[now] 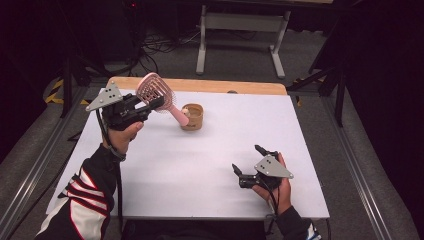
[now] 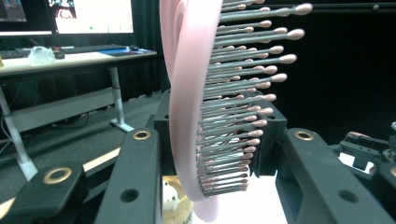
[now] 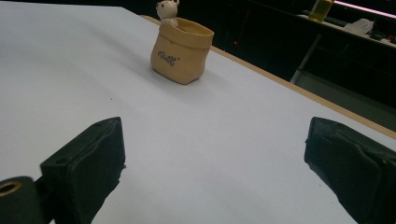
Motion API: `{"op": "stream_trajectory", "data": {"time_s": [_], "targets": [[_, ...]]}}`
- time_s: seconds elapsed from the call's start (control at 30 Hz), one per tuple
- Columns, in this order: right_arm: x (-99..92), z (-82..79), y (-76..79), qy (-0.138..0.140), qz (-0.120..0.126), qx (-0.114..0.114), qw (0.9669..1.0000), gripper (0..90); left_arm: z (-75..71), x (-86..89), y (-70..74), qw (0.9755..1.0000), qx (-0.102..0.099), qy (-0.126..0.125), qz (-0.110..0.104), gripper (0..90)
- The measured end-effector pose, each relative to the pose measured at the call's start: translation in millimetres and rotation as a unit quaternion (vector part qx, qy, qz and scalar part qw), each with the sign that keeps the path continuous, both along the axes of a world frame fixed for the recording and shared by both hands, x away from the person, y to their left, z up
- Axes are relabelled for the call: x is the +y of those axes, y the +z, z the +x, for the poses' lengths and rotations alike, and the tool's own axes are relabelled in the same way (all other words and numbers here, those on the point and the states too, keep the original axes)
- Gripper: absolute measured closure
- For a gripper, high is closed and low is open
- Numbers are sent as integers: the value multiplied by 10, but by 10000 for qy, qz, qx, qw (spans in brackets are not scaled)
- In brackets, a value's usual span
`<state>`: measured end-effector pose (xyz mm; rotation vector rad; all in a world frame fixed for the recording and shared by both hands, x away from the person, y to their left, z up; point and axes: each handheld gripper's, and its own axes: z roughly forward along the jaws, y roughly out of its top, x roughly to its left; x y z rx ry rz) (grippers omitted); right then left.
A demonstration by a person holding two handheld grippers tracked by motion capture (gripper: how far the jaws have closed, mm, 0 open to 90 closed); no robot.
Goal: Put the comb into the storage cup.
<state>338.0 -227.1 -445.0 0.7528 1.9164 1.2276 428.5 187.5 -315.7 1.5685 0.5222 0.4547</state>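
A pink hairbrush (image 1: 152, 90) with metal bristles hangs in the air over the table's back left. My left gripper (image 1: 155, 102) is shut on its head. The handle slants down to the right, ending by the rim of a small tan cup (image 1: 192, 116). In the left gripper view the hairbrush (image 2: 187, 107) stands edge-on between the jaws of my left gripper (image 2: 222, 135), with the cup (image 2: 177, 210) below. My right gripper (image 1: 247, 158) rests low at the front right, open with nothing in it. In the right gripper view my right gripper (image 3: 215, 154) faces the cup (image 3: 181, 51), which has a small bear figure (image 3: 167, 10) at its rim.
The white table top (image 1: 200, 165) has a wooden strip (image 1: 225, 86) along its far edge. A white table frame (image 1: 240, 30) stands on the floor behind. A desk with screens (image 2: 70, 56) lies off to one side.
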Motion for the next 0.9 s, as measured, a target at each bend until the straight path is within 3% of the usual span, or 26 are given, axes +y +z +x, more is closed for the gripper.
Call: {"op": "stream_trajectory", "data": {"time_s": [0.3, 0.9], "targets": [[2, -7, 3, 40, 20, -13, 10000, 56, 86, -56, 112, 9999, -90, 65, 33, 636], [1, -8, 6, 91, 18, -22, 10000, 58, 348, -126, 136, 9994, 56, 292, 184, 637]]}}
